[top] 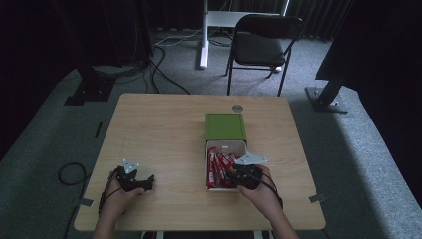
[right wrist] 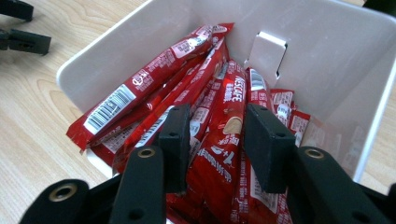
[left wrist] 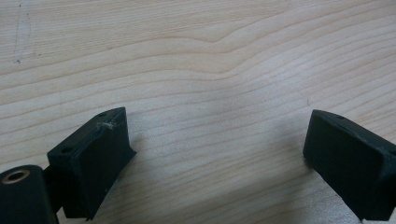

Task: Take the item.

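1. A white box [top: 225, 147] sits right of centre on the wooden surface [top: 164, 129], its green lid [top: 225, 126] folded back on the far side and lying flat.
2. The box is packed with red stick sachets [top: 218, 169] – in the right gripper view they lie lengthwise, overlapping, some ends poking over the near rim, with "Nescafe" readable on one.
3. The right tongs [right wrist: 215, 135] are down in the near end of the box, held by the person's right hand [top: 260, 191].
4. Their jaws stand partly apart with one red sachet [right wrist: 219, 149] running up between them; whether the pads actually press it I cannot tell – a narrow gap seems to show on each side.
5. The left tongs [left wrist: 217, 149] are over bare wood near the front left of the surface, well apart from the box, held by the left hand [top: 117, 196].
6. Their jaws gape wide with nothing between them but wood grain.
7. In the high view a black folding chair [top: 261, 42] stands on the grey carpet beyond the far edge, beside a white stand leg [top: 203, 35].
8. A small round grey disc [top: 237, 107] sits in the surface near its far edge, just behind the lid.
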`<state>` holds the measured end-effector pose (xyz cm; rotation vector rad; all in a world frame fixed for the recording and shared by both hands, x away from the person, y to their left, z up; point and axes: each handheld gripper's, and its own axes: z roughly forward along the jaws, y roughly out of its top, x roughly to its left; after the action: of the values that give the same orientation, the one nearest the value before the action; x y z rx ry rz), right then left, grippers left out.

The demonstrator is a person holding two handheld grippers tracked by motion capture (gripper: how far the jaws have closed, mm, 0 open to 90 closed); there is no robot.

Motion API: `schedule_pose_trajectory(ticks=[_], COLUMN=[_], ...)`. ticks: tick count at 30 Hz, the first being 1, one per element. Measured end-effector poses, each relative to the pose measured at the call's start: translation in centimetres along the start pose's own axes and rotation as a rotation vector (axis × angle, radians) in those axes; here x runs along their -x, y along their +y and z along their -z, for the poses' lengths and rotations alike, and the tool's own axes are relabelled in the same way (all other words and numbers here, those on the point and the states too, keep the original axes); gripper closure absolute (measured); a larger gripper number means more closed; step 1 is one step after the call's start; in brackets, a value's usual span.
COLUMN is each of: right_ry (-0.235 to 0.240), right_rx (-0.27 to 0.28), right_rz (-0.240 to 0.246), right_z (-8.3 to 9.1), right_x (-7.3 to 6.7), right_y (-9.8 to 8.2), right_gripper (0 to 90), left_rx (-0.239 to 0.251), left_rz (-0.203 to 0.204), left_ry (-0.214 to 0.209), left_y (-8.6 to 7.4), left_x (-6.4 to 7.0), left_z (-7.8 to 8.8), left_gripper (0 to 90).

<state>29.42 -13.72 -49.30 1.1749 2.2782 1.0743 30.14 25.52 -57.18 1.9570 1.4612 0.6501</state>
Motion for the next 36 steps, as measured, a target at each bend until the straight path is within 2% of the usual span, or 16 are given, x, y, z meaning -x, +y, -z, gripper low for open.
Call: schedule_pose_trajectory(ticks=[3, 6, 9, 12, 19, 31, 36], right_ry=[0.001, 0.011, 0.006, -0.017, -0.015, -0.012, 0.008], right_rx=[0.000, 0.000, -0.003, -0.017, -0.025, 0.003, 0.026], right_rz=[0.000, -0.031, -0.034, -0.023, -0.043, -0.071, -0.077], right_z=[-0.2, -0.5, -0.5, -0.6, -0.5, 0.5, 1.1], right_x=[0.0, 0.0, -0.1, -0.2, 0.0, 0.3, 0.5], right_y=[-0.1, -0.2, -0.2, -0.1, 0.0, 0.2, 0.6], right_gripper=[62.2, 64.1, 65.2, 72.6, 80.4, 83.1, 83.5], left_rx=[0.000, 0.000, 0.000, 0.000, -0.002, -0.001, 0.000], left_rz=[0.000, 0.000, 0.000, 0.000, 0.000, 0.000, 0.000], left_ry=[0.000, 0.000, 0.000, 0.000, 0.000, 0.000, 0.000], left_y=[0.0, 0.0, 0.0, 0.0, 0.0, 0.0, 0.0], left_x=[0.0, 0.0, 0.0, 0.0, 0.0, 0.0, 0.0], left_z=[0.0, 0.0, 0.0, 0.0, 0.0, 0.0, 0.0], left_gripper=[8.2, 8.2, 8.3, 8.2, 8.2, 8.2, 8.3])
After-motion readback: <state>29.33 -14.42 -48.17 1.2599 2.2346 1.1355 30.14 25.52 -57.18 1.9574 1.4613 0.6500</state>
